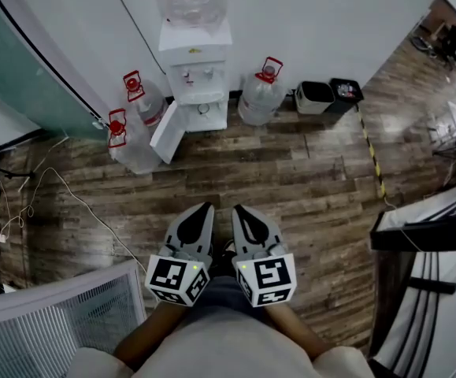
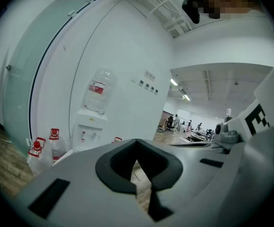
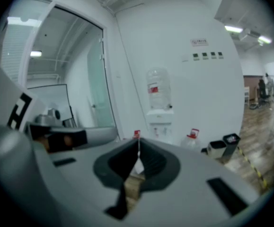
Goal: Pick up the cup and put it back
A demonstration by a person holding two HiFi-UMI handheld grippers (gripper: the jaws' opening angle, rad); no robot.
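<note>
Water dispenser (image 1: 198, 77), bottles (image 1: 259, 99), bins (image 1: 316, 97) beyond right claw (image 1: 239, 209)

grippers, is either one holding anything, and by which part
Nothing is held. The left gripper and the right gripper are both shut and empty, side by side above the floor.

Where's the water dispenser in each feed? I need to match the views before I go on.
Head view: water dispenser at top centre, against the wall.
Left gripper view: left of centre, mid-height.
Right gripper view: just right of centre, mid-height.
Shared landmark: the red-capped water jug on the dispenser's right side in all three.
</note>
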